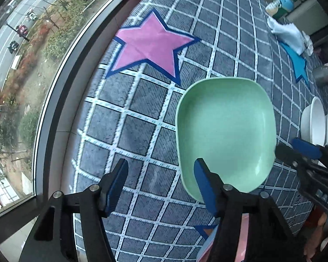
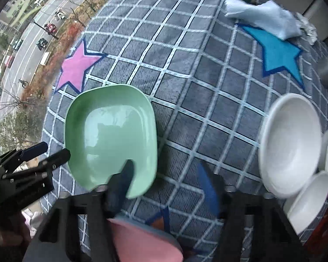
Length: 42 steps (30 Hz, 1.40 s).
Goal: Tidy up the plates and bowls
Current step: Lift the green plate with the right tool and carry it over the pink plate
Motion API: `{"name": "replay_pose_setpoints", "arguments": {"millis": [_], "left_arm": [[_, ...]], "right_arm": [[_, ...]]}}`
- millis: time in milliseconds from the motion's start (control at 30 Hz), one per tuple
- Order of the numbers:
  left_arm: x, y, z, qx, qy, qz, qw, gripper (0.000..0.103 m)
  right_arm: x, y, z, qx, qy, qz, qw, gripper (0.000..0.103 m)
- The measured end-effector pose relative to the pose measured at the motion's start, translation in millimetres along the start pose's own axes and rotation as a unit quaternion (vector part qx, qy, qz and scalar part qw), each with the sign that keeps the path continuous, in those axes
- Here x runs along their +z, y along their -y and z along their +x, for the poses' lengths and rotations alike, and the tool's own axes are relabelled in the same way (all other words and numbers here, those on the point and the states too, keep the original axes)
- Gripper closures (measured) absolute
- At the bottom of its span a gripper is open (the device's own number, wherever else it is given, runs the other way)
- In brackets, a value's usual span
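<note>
Left claw (image 1: 161,183): jaws spread wide, holding nothing, one blue-padded finger overlapping the near rim of the green plate (image 1: 226,135). Right claw (image 2: 168,181): jaws likewise wide and empty, its left finger over the plate's near edge — contact cannot be confirmed. The green plate lies flat on the worktop (image 1: 131,131), covered with a grey checked cloth, just below the pink star (image 1: 149,43). To the right, well apart from the plate, white bowls (image 2: 292,144) cluster together. Farther off — a blue star (image 2: 280,54) under a pale cloth (image 2: 264,17).
</note>
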<state>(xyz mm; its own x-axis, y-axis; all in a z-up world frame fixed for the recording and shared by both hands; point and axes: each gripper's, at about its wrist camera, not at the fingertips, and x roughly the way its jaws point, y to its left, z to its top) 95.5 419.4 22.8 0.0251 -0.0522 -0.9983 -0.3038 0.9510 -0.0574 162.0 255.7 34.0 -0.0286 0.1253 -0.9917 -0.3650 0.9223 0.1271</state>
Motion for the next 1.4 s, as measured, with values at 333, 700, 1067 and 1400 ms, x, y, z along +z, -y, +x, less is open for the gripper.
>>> {"name": "replay_pose_setpoints", "arguments": {"millis": [333,700,1067,1400], "left_arm": [[5.5,40.0,33.5,-0.005,-0.019,0.073,0.9971,0.079],[-53.3,69.6,-20.2,-0.018,-0.009,0.127,0.9918,0.086],[-115.8,99.2,-19.1,0.003,-0.05,0.186,0.9813,0.085],[-143.2,93.2,8.0,0.042,-0.081,0.17,0.9811,0.056]], "right_arm": [[7.8,-22.8,32.9,-0.003,-0.022,-0.014,1.0,0.093],[-82.6,-0.8,-50.4,0.024,-0.029,0.029,0.999,0.096],[-153.2,3.1,-56.3,0.035,-0.092,0.001,0.995,0.095],[-159.8,-6.4,-25.7,0.039,-0.133,-0.045,0.989,0.094]]}}
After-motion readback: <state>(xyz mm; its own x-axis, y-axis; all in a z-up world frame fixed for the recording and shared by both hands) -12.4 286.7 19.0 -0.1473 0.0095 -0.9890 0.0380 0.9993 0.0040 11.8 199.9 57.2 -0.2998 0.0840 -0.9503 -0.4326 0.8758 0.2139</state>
